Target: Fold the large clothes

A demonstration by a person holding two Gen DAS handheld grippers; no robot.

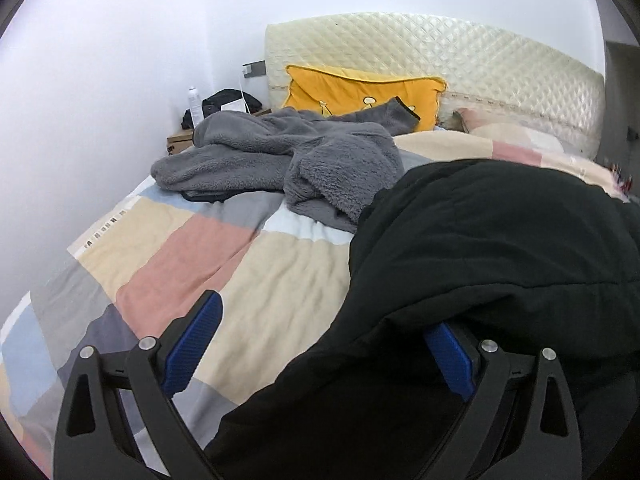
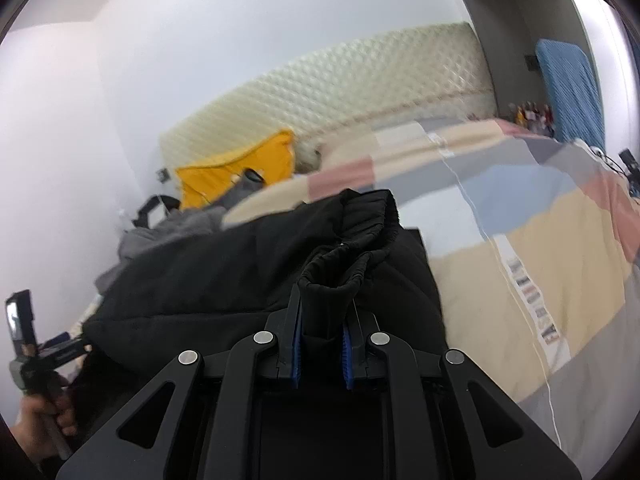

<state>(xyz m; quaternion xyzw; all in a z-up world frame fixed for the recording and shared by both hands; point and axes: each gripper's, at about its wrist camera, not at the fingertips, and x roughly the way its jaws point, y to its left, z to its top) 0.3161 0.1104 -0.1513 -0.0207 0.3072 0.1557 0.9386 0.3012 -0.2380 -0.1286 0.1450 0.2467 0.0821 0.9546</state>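
On bed [image 1: 248, 264]: one black jacket [image 1: 500, 248] clamped by right gripper [image 2: 322, 344]; left gripper [image 1: 320, 344] agape.

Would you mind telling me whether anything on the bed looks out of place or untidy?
Yes: a fluffy grey fleece garment lies crumpled in a heap on the patchwork bed cover, one sleeve flung over the yellow cushion. The black padded jacket is also unfolded.

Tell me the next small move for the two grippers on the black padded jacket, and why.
Probably close the left gripper on the black padded jacket: its jaws stand wide, one blue pad bare over the patchwork duvet, fabric draped over the other. The right gripper is already shut on the elastic cuff.
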